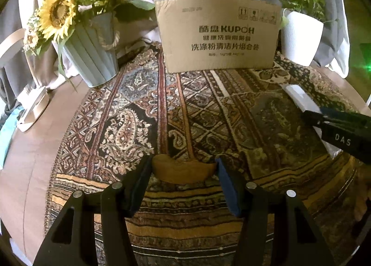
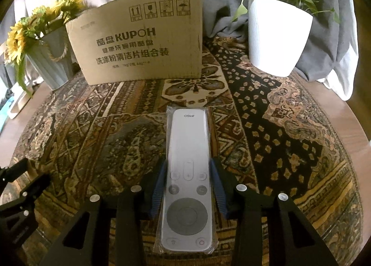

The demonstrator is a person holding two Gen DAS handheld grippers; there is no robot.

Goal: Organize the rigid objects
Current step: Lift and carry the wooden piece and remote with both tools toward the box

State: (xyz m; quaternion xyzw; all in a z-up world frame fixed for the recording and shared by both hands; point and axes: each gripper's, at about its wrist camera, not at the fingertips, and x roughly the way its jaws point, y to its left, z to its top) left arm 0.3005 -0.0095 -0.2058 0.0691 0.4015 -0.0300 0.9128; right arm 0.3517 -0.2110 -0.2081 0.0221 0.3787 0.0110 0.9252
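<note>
Two hand-held grippers hang over a round table covered with a patterned cloth (image 1: pixel 129 113). The right gripper (image 2: pixel 188 173) is clamped on a white remote control (image 2: pixel 189 161) sealed in a clear plastic sleeve; its blue pads (image 2: pixel 158 187) press both long edges of the remote near the middle, and the remote's logo end points to the far side of the table. Seen from the left camera, the same remote sticks out of the black right gripper at the right edge of the cloth.

The left gripper (image 1: pixel 183 166) grips a small brown wooden piece (image 1: pixel 183 171) by its two ends, low over the near part of the cloth. I cannot tell what the piece is.

At the far edge a printed cardboard box (image 1: pixel 218 36) stands upright. To its left is a pale ribbed pot with sunflowers (image 1: pixel 60 11), to its right a white pot (image 2: pixel 276 39) with a leafy green plant. Grey fabric hangs behind them.
</note>
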